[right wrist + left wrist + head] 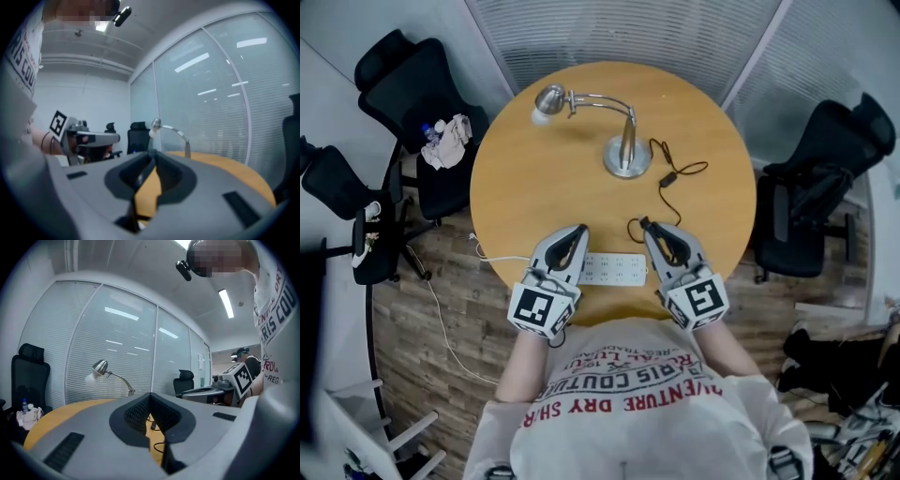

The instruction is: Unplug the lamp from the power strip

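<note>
lamp [627, 142] head aimed left, power strip [614, 269] lying crosswise

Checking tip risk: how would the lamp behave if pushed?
The lamp probably resists sliding: its round metal base looks broad and weighty. Its head overhangs far beyond the base, so it might tip that way. The cord lies in slack loops, likely floppy.

1. Lamp [627, 157]: silver, upright on its round base, far side of the counter [525, 197], curved neck reaching left.
2. Its black cord [668, 176] trails nearward, the end pinched in the right tool [648, 226], off the strip.
3. Power strip [612, 269]: white, flat along the near edge.
</note>
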The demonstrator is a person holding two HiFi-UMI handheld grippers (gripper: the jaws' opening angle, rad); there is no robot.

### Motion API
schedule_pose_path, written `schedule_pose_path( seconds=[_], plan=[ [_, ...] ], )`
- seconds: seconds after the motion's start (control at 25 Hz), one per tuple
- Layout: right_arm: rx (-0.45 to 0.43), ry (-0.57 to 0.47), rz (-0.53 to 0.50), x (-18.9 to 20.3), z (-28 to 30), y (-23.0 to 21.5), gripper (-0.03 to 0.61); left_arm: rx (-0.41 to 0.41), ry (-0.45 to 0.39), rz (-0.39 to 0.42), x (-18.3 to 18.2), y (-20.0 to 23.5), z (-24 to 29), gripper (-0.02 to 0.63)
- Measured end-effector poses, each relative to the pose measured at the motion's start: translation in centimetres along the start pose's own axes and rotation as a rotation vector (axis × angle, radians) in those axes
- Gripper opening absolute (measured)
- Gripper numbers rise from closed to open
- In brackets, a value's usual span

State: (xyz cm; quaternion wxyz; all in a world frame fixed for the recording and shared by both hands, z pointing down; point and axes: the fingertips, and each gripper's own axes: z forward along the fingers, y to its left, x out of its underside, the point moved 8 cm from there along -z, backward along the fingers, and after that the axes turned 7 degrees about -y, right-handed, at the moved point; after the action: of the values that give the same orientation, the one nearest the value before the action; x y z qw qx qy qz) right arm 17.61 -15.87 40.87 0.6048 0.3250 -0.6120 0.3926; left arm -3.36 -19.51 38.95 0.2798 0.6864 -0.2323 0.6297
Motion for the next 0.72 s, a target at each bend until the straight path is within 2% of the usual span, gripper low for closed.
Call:
schedule_pose_path(
  seconds=[0.24, 0.72],
  plan=[
    [-0.025, 0.014, -0.028, 0.01, -0.07, 0.57, 0.074, 0.017, 0.004, 0.000, -0.03, -0.65, 0.06, 0.028],
    [0.007, 0.032, -0.027, 0.10, -0.09, 0.61, 0.072, 0.031, 0.006, 0.003, 0.13, -0.76, 0.20, 0.028]
  ],
)
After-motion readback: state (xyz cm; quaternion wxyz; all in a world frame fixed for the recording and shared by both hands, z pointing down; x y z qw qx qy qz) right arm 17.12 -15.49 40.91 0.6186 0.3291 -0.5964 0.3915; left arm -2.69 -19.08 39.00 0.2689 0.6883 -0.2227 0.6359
